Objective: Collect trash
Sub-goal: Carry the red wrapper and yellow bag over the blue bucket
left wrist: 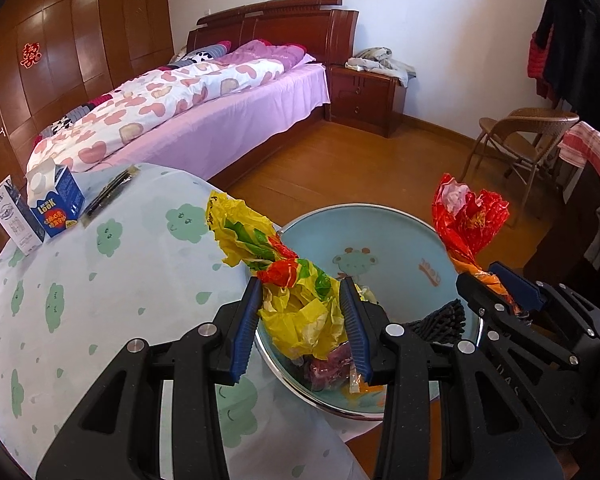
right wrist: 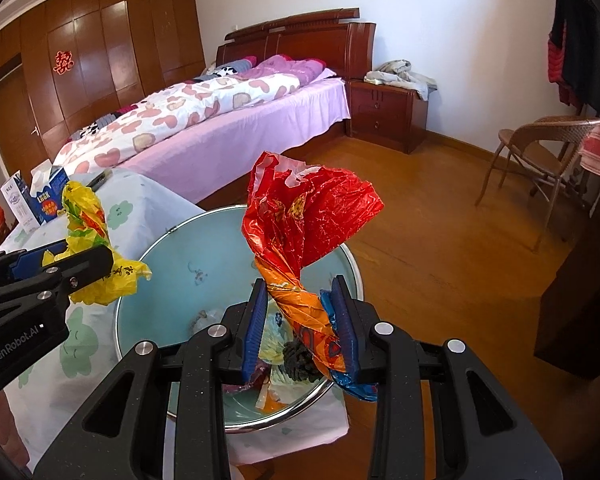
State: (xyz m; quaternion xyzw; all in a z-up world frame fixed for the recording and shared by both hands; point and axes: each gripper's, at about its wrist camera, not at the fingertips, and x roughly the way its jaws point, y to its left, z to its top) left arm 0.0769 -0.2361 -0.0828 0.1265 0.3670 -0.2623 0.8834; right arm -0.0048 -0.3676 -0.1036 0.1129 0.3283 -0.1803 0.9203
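Yellow wrapper clamped in left tool

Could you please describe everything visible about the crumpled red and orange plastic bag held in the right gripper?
The crumpled red and orange plastic bag is thin, glossy, wrinkled film. Its upper part flares open in bright red with a torn, whitish edge; lower down it twists into an orange neck with printed markings and a blue tail end. It stands roughly upright, pinched at the neck between the blue pads of the right gripper, held above the pale blue round basin that already contains other scraps.
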